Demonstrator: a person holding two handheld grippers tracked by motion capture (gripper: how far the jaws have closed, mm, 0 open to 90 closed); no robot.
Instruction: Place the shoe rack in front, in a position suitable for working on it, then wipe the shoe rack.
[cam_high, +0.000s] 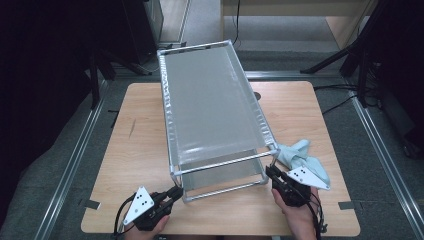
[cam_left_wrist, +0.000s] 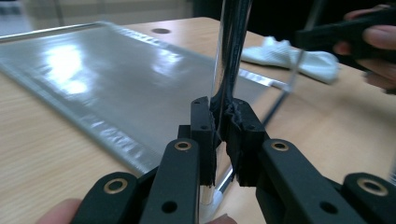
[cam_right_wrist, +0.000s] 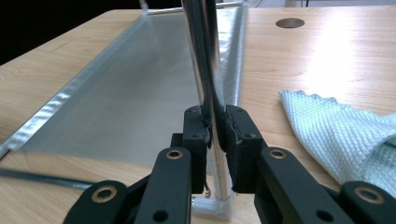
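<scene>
A metal-framed rack (cam_high: 210, 105) with two grey mesh shelves stands on the wooden table (cam_high: 140, 140). My left gripper (cam_high: 176, 191) is at the rack's near left corner. In the left gripper view this gripper (cam_left_wrist: 222, 116) is shut on the upright chrome post (cam_left_wrist: 231, 46) there. My right gripper (cam_high: 272, 172) is at the near right corner. In the right gripper view it (cam_right_wrist: 212, 123) is shut on that corner's upright post (cam_right_wrist: 205, 46). Both grips sit low on the posts, just above the bottom shelf (cam_right_wrist: 140, 102).
A crumpled light blue cloth (cam_high: 300, 155) lies on the table right beside the right gripper and shows as a woven cloth (cam_right_wrist: 345, 135) to its right. A round cable hole (cam_right_wrist: 289, 22) sits in the tabletop behind the rack. Dark stands surround the table.
</scene>
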